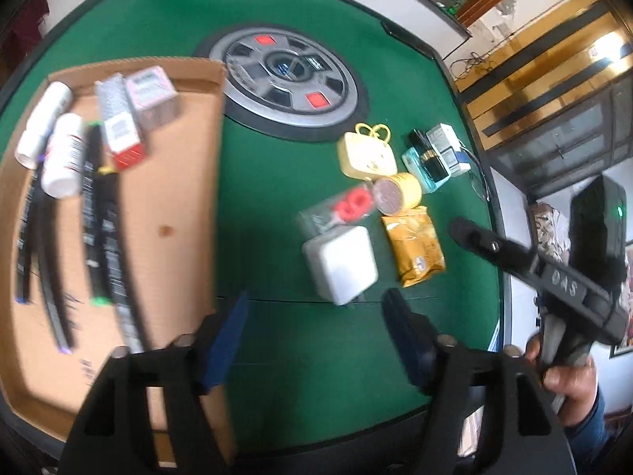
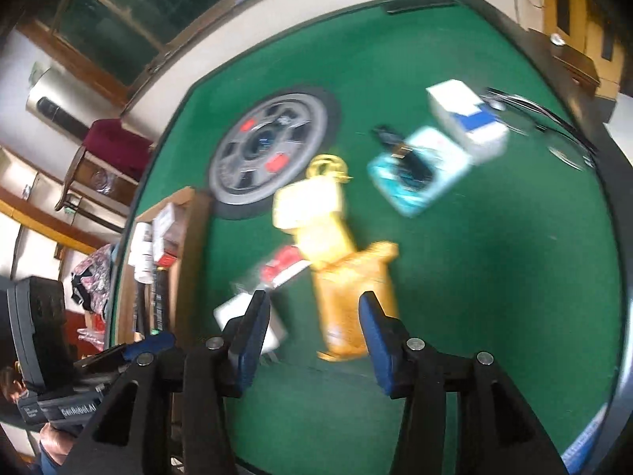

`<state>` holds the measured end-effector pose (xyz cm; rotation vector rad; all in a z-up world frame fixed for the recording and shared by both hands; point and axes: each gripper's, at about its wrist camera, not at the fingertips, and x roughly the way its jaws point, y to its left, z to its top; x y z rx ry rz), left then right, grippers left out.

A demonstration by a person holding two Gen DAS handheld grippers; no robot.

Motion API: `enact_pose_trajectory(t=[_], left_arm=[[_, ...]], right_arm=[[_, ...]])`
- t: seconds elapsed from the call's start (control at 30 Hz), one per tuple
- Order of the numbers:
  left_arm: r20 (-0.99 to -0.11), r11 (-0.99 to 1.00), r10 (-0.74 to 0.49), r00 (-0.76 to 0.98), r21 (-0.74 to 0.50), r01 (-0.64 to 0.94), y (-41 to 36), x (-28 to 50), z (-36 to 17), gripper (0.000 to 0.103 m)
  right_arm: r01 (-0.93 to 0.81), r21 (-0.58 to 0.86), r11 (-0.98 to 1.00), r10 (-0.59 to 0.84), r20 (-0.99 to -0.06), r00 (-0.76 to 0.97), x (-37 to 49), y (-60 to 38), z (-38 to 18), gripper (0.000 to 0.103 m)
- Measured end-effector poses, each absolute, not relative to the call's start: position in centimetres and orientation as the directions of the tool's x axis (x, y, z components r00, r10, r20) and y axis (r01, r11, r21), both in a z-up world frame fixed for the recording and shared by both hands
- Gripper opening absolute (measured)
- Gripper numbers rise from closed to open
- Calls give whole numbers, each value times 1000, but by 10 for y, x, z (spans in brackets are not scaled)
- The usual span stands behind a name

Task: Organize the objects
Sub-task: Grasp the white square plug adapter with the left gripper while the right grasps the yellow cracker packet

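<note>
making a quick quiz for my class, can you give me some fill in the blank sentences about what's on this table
1. The markers and white bottles lie inside a shallow ____ tray.
2. The table is covered in ____ felt.
3. The white square box lies beside a ____ packet.
4. Neither the left gripper nor the right gripper holds anything; both stand ____.

Missing words: cardboard; green; gold; open

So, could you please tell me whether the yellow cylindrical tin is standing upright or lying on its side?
Lying on its side: the yellow tin shows its round brownish end face sideways on the green table.
</note>
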<state>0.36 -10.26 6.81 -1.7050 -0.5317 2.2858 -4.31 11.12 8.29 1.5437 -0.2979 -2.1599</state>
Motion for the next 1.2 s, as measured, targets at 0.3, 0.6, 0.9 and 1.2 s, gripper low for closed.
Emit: enact_pose_trajectory(t=[0.3, 0.6, 0.9, 1.2], left_arm=[[-923, -955, 227, -310, -274, 115, -52, -15, 49, 76], [-930, -979, 149, -337, -187, 80, -41, -14, 25, 53], [-928, -986, 126, -351, -155, 55, -49, 14, 30, 50], [-915, -988, 136, -380, -155, 22, -55, 24, 37, 50]], right_arm=[[244, 408, -880, -463, -853, -241, -47, 150, 70, 56], [314, 366, -876, -437, -877, -200, -49, 138, 57, 61], [436, 238, -868, -347, -918, -190, -47, 88, 44, 72], [500, 78, -863, -227, -943, -245, -47, 63, 25, 48]])
